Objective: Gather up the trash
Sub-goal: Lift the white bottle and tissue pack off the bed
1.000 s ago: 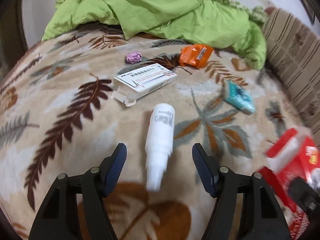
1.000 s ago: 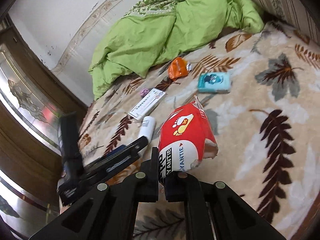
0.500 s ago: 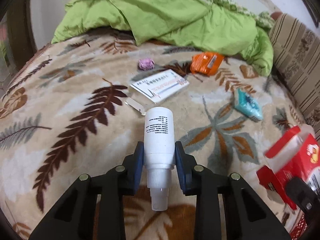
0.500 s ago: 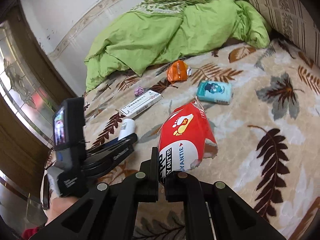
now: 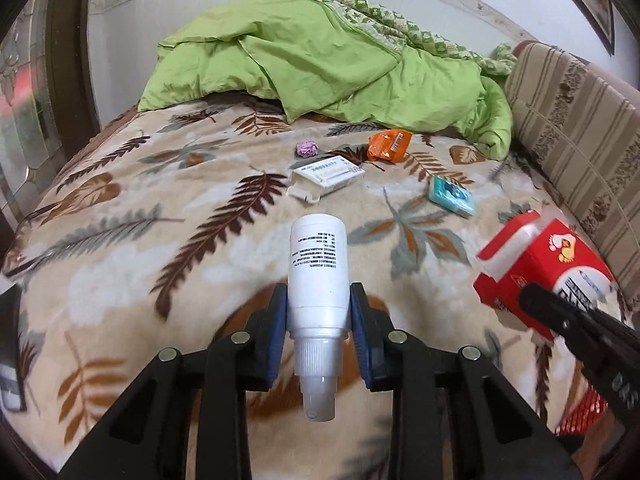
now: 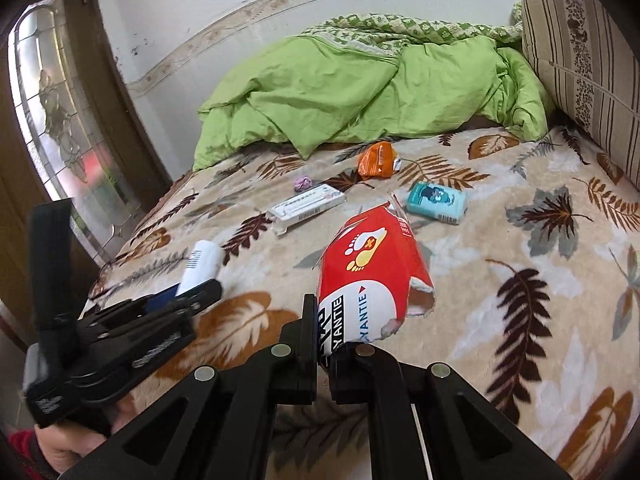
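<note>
L jaws: clamped on white plastic spray bottle [image 5: 318, 276], blue pads on both sides of its body just above the neck; nozzle points back toward cam, base points fwd, so long axis runs along the jaws. Bottle is off the bed.
R jaws: pinched shut on the edge of a red-and-white torn paper pack [image 6: 370, 276], held up over the leaf-print blanket [image 6: 500, 320].
Left gripper [image 5: 319, 334] / right gripper [image 6: 324, 354]: both full; judging by that, neither can take more till it drops its load.
Trash on bed: white flat carton [image 5: 328, 176], teal wipes pack [image 5: 451, 195], orange crumpled wrapper [image 5: 389, 145], purple foil ball [image 5: 306, 149].
Key relation: carton lies straight ahead of L jaws, past the bottle's base, long axis crosswise-diagonal; teal pack nearer R side.
Bin: not in view.
</note>
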Tool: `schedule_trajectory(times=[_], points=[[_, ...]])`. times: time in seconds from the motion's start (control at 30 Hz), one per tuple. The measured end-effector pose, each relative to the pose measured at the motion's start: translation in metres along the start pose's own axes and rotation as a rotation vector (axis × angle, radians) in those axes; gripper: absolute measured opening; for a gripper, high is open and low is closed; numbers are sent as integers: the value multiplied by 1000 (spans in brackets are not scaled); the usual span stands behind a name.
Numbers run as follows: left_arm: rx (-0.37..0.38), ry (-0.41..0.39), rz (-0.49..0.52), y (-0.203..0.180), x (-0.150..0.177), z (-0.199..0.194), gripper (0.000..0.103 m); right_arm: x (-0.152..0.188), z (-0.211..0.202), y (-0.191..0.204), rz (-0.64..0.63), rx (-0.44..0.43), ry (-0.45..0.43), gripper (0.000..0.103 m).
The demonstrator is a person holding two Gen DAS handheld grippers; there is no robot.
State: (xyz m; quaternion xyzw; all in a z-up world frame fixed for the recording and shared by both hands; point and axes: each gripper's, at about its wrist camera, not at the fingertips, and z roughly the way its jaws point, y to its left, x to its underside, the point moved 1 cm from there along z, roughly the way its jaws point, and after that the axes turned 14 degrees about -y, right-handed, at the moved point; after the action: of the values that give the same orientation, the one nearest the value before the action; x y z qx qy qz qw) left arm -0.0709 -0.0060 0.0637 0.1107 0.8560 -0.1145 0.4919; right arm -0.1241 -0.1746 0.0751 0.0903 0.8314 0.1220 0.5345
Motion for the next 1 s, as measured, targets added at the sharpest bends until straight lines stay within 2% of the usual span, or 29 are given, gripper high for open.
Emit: schedule_trajectory(times=[0.17,0.5,1.0], points=[[-21,-17,24,-4,19,-28,29,6,-22,3,0,-27,-24,4],[-90,-41,60,-5,23,-22,29,11,-20,9,-17,-47,-5,4],[-91,-43,64,-4,23,-21,29,13,-16,11,-19,-48,8,4]])
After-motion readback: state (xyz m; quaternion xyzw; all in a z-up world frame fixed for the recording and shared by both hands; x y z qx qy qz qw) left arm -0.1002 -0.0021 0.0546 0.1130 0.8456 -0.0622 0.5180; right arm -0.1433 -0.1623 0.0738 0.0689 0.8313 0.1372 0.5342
